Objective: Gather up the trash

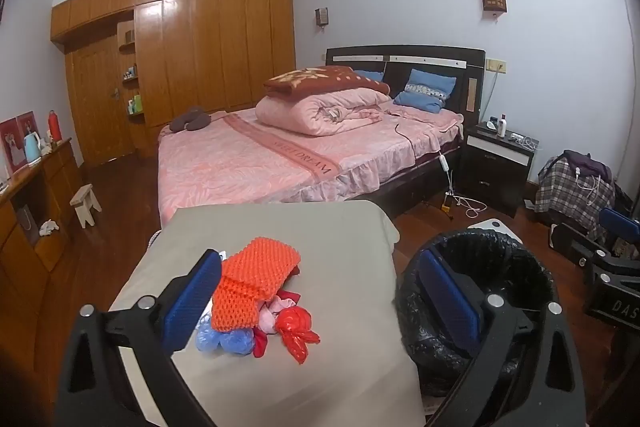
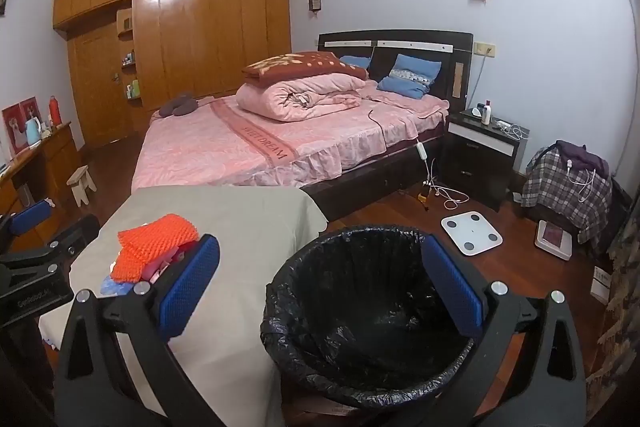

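Both hand-held grippers stand spread wide, nothing between their pads. The left hand-held gripper (image 1: 320,307) hangs over the grey-covered surface (image 1: 320,227), with the trash pile (image 1: 260,303) just ahead of it and close to its left pad: an orange foam net (image 1: 256,283), a knotted red bag (image 1: 298,331) and blue wrappers (image 1: 228,341) bunched together. The black-lined bin (image 2: 360,307) sits directly below and ahead of the right hand-held gripper (image 2: 320,295), on the floor beside the surface. The likely trouble is in the grasp: the pieces are light, loose and tangled, so a pinch on the net may drag neighbours off the edge, or thin plastic may slip free on the way across to the bin.
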Motion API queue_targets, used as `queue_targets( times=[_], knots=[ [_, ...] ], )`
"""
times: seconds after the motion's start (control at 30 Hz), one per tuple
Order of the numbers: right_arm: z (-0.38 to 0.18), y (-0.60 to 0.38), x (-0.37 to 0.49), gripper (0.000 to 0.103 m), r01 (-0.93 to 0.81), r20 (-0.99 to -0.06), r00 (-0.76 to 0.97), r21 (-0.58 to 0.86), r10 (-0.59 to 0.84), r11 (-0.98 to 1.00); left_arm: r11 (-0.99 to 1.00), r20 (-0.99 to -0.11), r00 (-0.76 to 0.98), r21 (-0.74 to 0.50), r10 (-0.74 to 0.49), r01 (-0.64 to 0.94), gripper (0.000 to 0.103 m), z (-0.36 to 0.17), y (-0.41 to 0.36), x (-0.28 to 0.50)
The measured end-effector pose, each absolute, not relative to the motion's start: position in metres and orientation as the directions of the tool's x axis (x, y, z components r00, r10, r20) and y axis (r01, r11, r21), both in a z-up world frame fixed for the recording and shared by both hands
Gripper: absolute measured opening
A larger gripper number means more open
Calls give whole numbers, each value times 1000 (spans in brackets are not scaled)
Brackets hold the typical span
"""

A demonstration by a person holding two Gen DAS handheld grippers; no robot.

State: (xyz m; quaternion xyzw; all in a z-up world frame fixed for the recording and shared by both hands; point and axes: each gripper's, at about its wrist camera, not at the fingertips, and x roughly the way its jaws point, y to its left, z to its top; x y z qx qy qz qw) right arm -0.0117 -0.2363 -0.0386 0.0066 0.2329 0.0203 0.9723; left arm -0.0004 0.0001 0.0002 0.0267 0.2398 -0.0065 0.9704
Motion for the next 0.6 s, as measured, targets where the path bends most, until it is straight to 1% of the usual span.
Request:
queue_targets(
  times=[0.6],
  knots=[
    [-38,-238,-10,98,-37,-458,888,25,44,999,998,-470,883,49,0,26,97,0,0,0]
  ],
)
